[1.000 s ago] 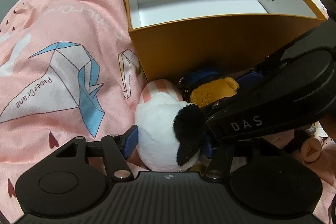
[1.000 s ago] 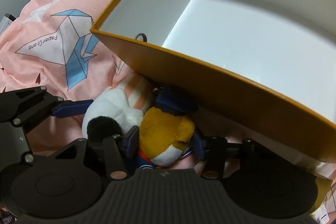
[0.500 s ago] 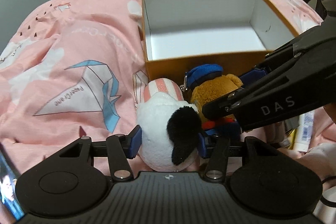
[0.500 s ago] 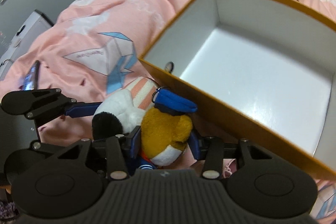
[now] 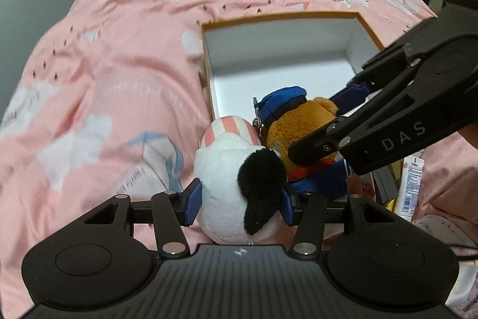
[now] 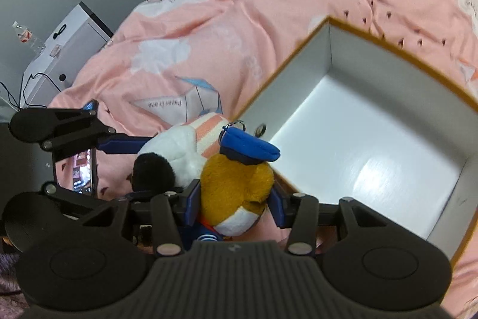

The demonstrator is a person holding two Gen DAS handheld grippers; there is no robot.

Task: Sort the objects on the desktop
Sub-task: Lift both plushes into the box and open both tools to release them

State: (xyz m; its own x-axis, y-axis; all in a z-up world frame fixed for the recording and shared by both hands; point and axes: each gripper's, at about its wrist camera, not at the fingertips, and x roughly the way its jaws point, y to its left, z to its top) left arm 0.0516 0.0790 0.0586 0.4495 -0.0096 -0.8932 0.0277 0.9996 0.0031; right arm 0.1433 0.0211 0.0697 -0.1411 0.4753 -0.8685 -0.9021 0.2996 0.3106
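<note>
Pink bedspread printed with clouds and paper cranes, filling both views. Orange open-topped box with a white inside, lying on the spread at twelve o'clock from the left gripper and at two o'clock from the right one; nothing inside it. Left gripper, about half open, blue pads pressed on either flank of a white plush toy with a black ear and a pink-striped cap, held above the spread near the box's near edge. Right gripper, roughly half open, clamped on a brown plush bear in a blue cap with a key ring, lifted just over the box's near rim. Both toys side by side and touching, the bear at three o'clock of the white toy in the left view. Phone with a lit screen on the spread at nine o'clock in the right view. White tube at four o'clock in the left view.
</note>
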